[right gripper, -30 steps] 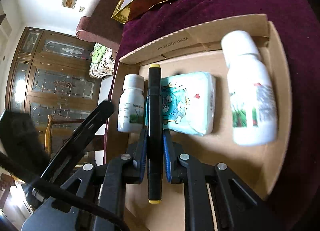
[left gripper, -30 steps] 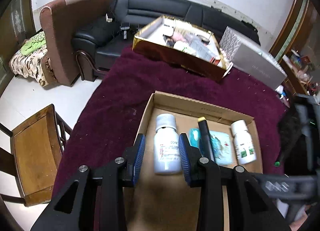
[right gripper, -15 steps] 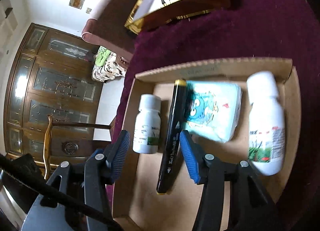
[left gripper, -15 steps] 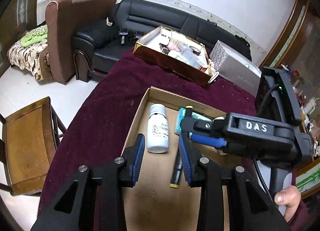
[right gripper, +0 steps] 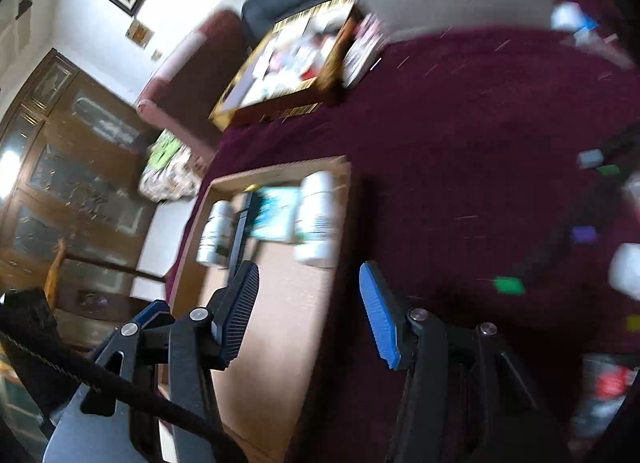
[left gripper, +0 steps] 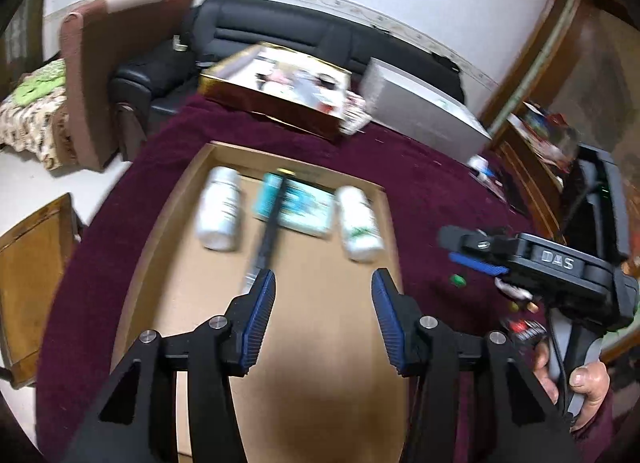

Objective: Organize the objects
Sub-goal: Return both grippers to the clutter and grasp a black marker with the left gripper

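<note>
A shallow cardboard box [left gripper: 320, 303] [right gripper: 280, 303] lies on the dark red tablecloth. In it lie a white bottle [left gripper: 222, 213] [right gripper: 216, 233], a black marker [left gripper: 268, 235] [right gripper: 240, 235], a teal tissue pack [left gripper: 304, 209] [right gripper: 278, 215] and a second white bottle [left gripper: 360, 223] [right gripper: 316, 219]. My left gripper [left gripper: 323, 303] is open and empty above the box's near half. My right gripper [right gripper: 308, 307] is open and empty over the box's right edge; it also shows in the left wrist view [left gripper: 476, 253] at the right.
A gold tray [left gripper: 280, 91] [right gripper: 280, 71] full of items and a grey box [left gripper: 420, 111] stand at the table's far side. Small loose items [right gripper: 508, 285] lie on the cloth at the right. A sofa, an armchair [left gripper: 100, 75] and a wooden chair [left gripper: 28, 283] surround the table.
Both grippers have pulled back from the box and opened wider. The right gripper let go of the black marker, which now lies in the box, and swung right.
</note>
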`<state>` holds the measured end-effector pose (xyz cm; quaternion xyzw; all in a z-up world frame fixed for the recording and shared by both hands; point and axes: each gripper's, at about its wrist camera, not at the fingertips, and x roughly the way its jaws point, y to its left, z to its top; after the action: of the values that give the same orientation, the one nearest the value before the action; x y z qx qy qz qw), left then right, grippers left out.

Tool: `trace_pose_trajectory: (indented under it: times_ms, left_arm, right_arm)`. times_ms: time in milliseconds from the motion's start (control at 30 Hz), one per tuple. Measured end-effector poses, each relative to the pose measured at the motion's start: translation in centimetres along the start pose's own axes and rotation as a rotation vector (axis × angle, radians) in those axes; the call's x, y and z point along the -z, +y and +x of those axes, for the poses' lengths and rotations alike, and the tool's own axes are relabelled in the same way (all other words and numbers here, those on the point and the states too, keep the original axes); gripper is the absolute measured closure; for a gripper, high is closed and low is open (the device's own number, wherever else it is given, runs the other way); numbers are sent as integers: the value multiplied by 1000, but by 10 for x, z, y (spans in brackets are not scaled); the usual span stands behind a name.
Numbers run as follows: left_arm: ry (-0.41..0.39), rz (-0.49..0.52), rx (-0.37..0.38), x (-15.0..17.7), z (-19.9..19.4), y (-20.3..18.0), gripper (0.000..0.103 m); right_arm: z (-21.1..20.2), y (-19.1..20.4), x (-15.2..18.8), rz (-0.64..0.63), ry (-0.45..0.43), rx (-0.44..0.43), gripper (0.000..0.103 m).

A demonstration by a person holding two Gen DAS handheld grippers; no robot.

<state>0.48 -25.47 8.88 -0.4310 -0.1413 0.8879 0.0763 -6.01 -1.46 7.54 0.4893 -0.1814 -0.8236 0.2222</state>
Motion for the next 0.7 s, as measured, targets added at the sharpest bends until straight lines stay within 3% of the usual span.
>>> trace_pose_trajectory:
  times_ms: [100, 167, 200, 300, 400, 700]
  left_arm:
    - [12, 47, 48, 9, -1, -32, 59]
    - [14, 84, 67, 15, -1, -50, 59]
    - [19, 114, 71, 18, 1, -64, 59]
    - [34, 165, 76, 26, 6, -91, 59]
    - [59, 195, 97, 34, 17, -117, 59]
    - [96, 413, 52, 36, 81, -184, 59]
  right_arm:
    - [-58, -10, 13, -70, -142, 126, 43]
    - [-95, -15, 26, -140, -248, 248, 18]
    - [-113, -17, 34, -176, -300, 315, 16]
    - [-140, -33, 48, -211, -351, 422, 5]
    - [-150, -68, 47, -123, -343, 429, 2]
    - [-154, -188, 50, 292, -201, 162, 2]
